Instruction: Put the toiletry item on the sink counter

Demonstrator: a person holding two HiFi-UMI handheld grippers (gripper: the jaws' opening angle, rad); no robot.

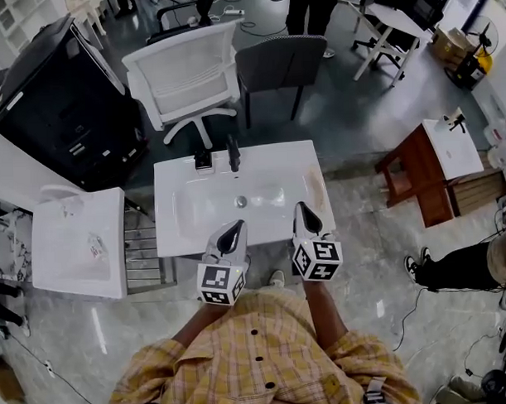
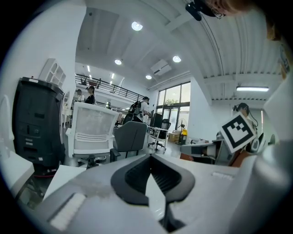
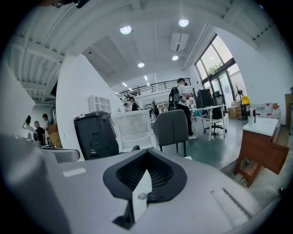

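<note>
While the person in the yellow checked shirt [image 1: 258, 354] stands at the near edge of the white sink counter [image 1: 178, 229], both tools hang over its front rim and point toward the basin. The left gripper [image 1: 235, 228] has its jaws pressed together with nothing between them, its dark pads meeting at the tip in its own view [image 2: 150, 156]. The right gripper [image 1: 304, 210] is likewise closed on nothing [image 3: 146, 151]. A small dark toiletry item [image 1: 203, 160] stands at the back of the counter, just left of the black faucet [image 1: 233, 154] and well apart from both grippers. Behind the counter stand a white chair [image 1: 186, 75] and a grey chair [image 1: 281, 62]
</note>
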